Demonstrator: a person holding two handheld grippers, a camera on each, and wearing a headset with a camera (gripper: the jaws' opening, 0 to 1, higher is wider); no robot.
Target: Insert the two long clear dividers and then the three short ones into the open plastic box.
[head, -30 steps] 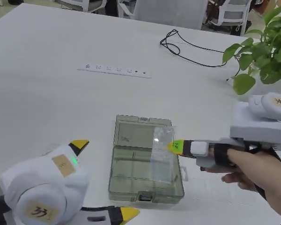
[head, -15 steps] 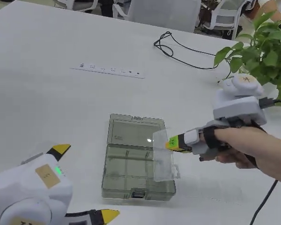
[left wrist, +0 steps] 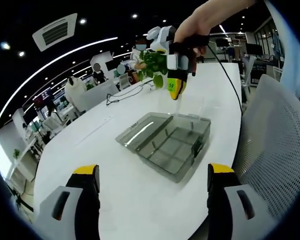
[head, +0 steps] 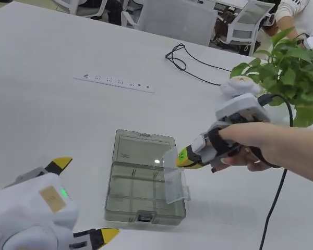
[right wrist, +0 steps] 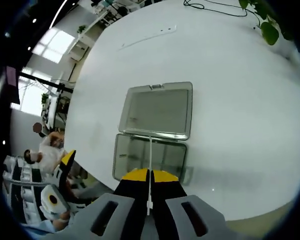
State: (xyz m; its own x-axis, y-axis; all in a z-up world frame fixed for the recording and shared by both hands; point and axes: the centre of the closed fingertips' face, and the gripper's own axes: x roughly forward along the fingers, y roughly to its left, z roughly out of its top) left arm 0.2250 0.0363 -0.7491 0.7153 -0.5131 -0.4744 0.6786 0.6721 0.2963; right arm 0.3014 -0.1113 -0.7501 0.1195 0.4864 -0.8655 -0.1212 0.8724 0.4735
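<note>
The open smoky-clear plastic box (head: 142, 204) lies on the white table with its lid (head: 142, 149) folded flat behind it. My right gripper (head: 181, 158) is shut on a clear divider (head: 175, 182), which hangs tilted over the right side of the box's base. The right gripper view looks down on the box (right wrist: 155, 111), with the divider (right wrist: 150, 152) edge-on between my shut right gripper (right wrist: 150, 175). My left gripper (head: 83, 200) stands open at the near left, short of the box. Its own view has my left gripper (left wrist: 152, 175) wide open before the box (left wrist: 165, 142) and the right gripper (left wrist: 176, 87).
A white power strip (head: 115, 83) lies farther back on the table, with a black cable (head: 185, 57) behind it. A green potted plant (head: 287, 78) stands at the right. Chairs (head: 240, 26) line the far edge, and a white mesh chair (left wrist: 275, 125) is beside the table.
My right gripper has swung the divider left and tipped it more steeply, so it now hangs over the box's base. The head camera has shifted; the left gripper stays open.
</note>
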